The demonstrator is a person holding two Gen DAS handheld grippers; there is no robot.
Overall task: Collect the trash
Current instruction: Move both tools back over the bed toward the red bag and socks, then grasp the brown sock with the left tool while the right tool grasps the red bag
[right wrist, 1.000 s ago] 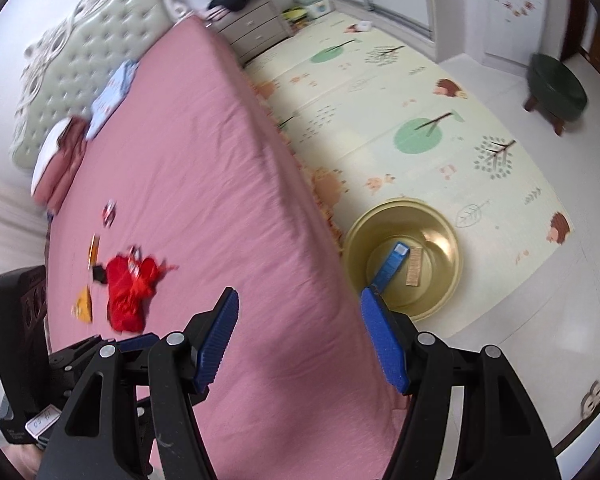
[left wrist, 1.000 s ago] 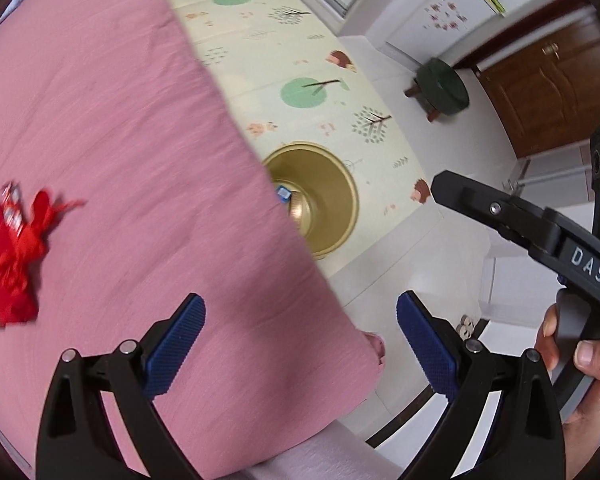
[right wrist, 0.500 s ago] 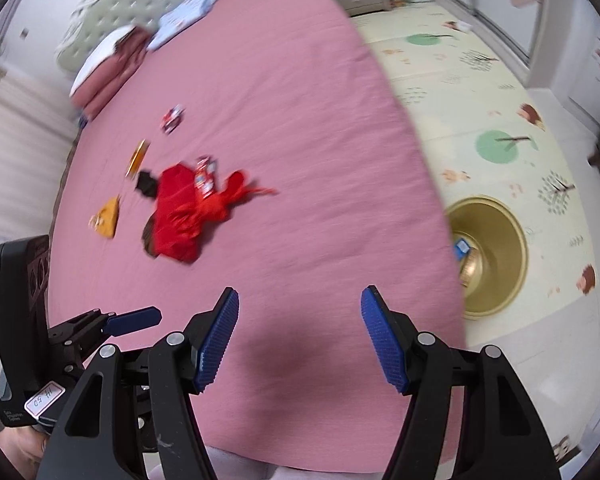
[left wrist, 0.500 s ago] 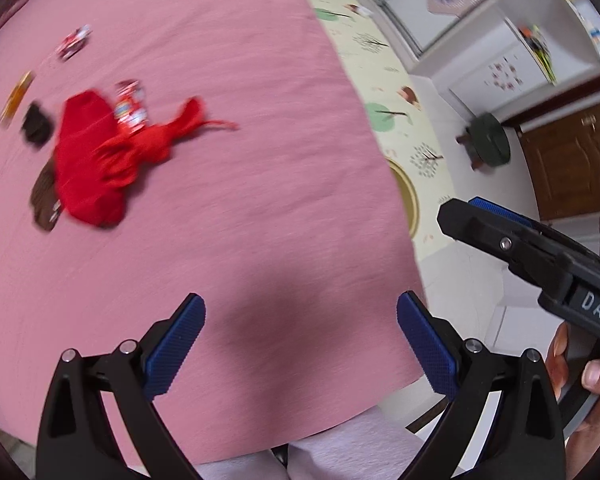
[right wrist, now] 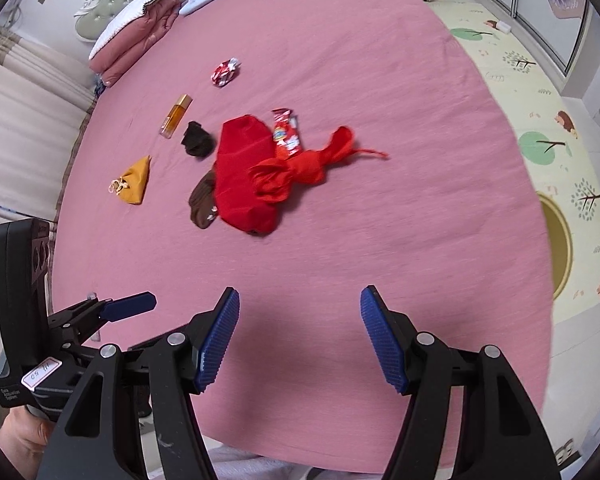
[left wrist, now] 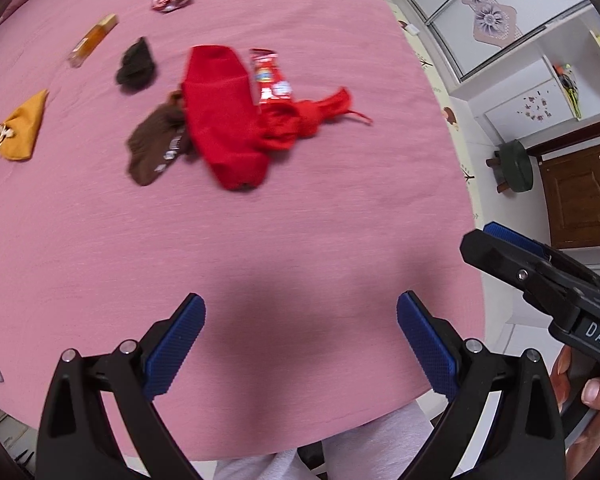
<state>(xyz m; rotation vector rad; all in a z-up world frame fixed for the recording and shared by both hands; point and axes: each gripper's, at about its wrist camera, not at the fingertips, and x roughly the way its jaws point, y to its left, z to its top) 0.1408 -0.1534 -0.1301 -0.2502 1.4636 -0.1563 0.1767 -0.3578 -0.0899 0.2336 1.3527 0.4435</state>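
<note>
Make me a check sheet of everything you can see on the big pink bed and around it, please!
Surface: pink bed sheet, lightly creased.
Job's things: red snack wrapper against the red cloth; crumpled wrapper apart.
Clutter: brown socks, yellow pouch, amber bottle.
Grippers: left hand-held gripper open, empty; right hand-held gripper open, empty.
Cables: nothing seen.
Surroundings: gold basin on play mat.
</note>
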